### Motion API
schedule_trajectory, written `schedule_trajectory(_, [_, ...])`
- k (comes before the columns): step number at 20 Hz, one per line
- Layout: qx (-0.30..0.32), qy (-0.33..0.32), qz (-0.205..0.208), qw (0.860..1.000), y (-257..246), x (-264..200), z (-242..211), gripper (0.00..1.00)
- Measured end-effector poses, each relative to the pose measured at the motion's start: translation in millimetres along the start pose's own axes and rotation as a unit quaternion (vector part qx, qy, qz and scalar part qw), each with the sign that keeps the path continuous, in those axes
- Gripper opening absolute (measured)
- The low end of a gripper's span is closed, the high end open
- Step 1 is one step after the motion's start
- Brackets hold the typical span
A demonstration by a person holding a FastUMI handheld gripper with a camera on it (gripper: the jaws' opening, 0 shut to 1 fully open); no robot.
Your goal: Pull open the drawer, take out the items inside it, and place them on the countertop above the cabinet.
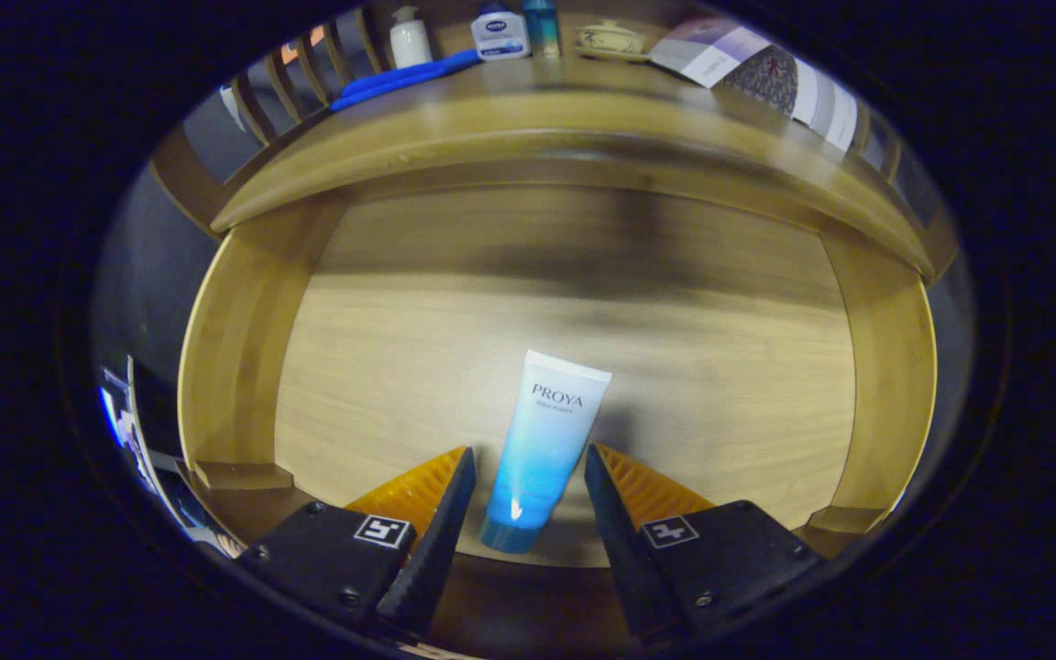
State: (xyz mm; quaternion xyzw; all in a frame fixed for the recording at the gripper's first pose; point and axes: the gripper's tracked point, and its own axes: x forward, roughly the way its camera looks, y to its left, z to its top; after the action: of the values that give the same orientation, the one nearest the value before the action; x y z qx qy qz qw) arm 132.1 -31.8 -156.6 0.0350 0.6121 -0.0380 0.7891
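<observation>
A wooden cabinet (583, 147) filled the scene, lit dimly from above, its top casting a shadow band below. Wooden slats (299, 69) rose behind the top at the left. Dark wall (148, 257) flanked the cabinet.

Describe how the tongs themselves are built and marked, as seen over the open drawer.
The tongs have two wedge-shaped fingers tapering forward, each with a ribbed inner pad. Each sits on a blocky dark mount fixed with small screws and carrying a square black-and-white marker on top. No cables or sleeve are visible. The fingers stand open either side of the tube, not pressing on it.
</observation>
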Motion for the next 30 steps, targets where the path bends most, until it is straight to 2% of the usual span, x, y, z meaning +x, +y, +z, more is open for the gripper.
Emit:
schedule_trajectory(4, [-0.022,0.033,-0.021,0.999,-1.1,5.6,1.2,0.78])
schedule_trajectory(7, [-0.035,0.033,-0.05,0.998,-1.2,8.1,2.0,0.74])
schedule_trajectory(9, [-0.034,0.027,-0.053,0.998,-0.4,7.7,4.4,0.72])
schedule_trajectory(10, [-0.028,0.021,-0.053,0.998,1.4,7.0,5.3,0.7])
schedule_trajectory(11, [-0.023,0.019,-0.054,0.998,3.2,6.2,6.6,0.59])
schedule_trajectory(12, [-0.021,0.016,-0.053,0.998,4.1,9.2,3.0,0.55])
schedule_trajectory(16, [-0.002,0.008,-0.062,0.998,4.4,8.6,1.1,0.5])
schedule_trajectory(24, [0.014,-0.034,-0.046,0.998,8.0,1.9,11.3,0.48])
schedule_trajectory(30, [0.009,-0.077,-0.049,0.996,-4.2,-31.9,31.1,0.46])
